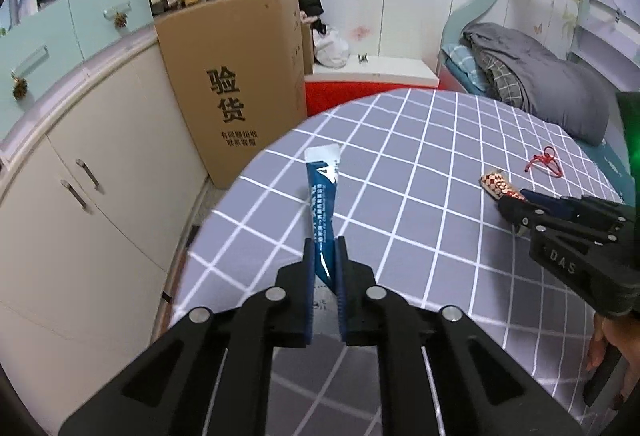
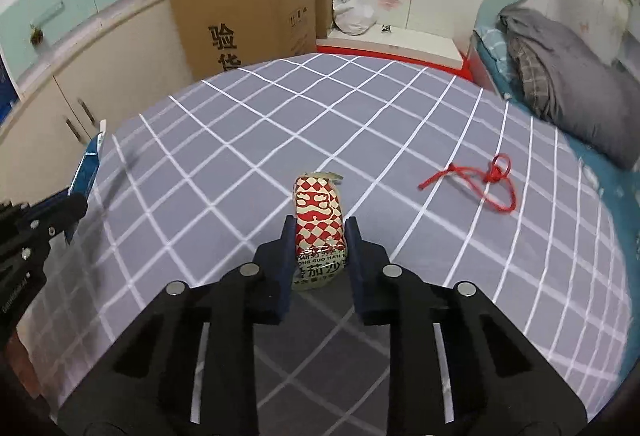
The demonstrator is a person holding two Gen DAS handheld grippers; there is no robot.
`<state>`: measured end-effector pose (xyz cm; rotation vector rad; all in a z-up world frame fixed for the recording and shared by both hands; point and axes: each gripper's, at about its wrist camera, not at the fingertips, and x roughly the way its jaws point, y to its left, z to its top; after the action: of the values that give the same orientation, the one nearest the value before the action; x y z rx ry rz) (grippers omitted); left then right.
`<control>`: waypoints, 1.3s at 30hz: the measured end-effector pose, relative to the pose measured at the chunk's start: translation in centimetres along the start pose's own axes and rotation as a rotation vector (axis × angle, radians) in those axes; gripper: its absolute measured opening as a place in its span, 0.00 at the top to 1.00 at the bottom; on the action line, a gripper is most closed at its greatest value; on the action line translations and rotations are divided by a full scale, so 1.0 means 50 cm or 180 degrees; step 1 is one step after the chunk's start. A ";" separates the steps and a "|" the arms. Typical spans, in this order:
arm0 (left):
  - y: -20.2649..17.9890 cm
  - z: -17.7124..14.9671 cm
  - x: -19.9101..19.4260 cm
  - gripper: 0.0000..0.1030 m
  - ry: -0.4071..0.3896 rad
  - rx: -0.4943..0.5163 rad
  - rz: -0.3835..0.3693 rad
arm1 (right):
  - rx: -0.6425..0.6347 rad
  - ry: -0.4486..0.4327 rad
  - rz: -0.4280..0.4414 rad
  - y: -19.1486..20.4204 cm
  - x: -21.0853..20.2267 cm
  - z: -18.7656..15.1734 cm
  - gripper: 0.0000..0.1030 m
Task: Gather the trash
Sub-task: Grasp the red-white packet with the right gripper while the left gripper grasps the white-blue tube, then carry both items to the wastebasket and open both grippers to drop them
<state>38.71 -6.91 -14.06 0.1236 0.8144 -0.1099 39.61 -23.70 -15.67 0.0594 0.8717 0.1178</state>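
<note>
- The left tool (image 1: 325, 248) is seen pressed together on the lower end of a long blue sachet (image 1: 320, 208), which is pinched between its fingers and stands tilted up from the grey checked tabletop (image 1: 420, 164).
- The right tool (image 2: 319, 232) is seen closed on a red-and-white checked packet (image 2: 318, 220), with a finger against each of its sides; the packet's far end reaches out beyond the fingertips over the tabletop.
- In the right wrist view, the left tool and its blue sachet are seen well off to the left of the right tool.
- A red string (image 2: 486, 178) is seen lying loose on the tabletop, ahead of the right tool and to its right, well apart from the packet.
- Beyond the tabletop's far edge, ahead and left of both tools, a large cardboard box (image 1: 236, 76) is stood against cream cabinets (image 1: 100, 172).
- Far ahead on the right, a grey blanket (image 1: 548, 76) is heaped on a bed.
</note>
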 end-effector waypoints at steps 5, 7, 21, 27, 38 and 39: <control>0.040 -0.021 -0.046 0.91 -0.0090 -0.0076 -0.0023 | -0.0083 -0.0060 0.0213 0.070 -0.031 -0.016 0.78; 0.067 -0.031 -0.062 0.91 -0.0113 -0.0130 -0.0016 | -0.0149 -0.0066 0.0297 0.106 -0.042 -0.021 0.78; 0.326 -0.155 -0.138 0.91 -0.0074 -0.0649 0.0195 | -0.0762 -0.0071 0.1047 0.440 -0.098 -0.054 0.78; 0.452 -0.245 -0.138 0.91 0.0098 -0.0951 0.0332 | -0.0998 0.0054 0.1277 0.575 -0.075 -0.086 0.78; 0.609 -0.358 -0.097 0.91 0.0441 -0.1295 0.0535 | -0.1162 0.0302 0.1488 0.739 -0.006 -0.155 0.78; 0.616 -0.363 -0.093 0.91 0.0456 -0.1314 0.0542 | -0.1135 0.0335 0.1512 0.745 0.002 -0.159 0.78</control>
<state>27.00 26.50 -20.91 -0.1910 0.9499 0.2304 30.64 13.27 -17.13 -0.0754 0.9174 0.7238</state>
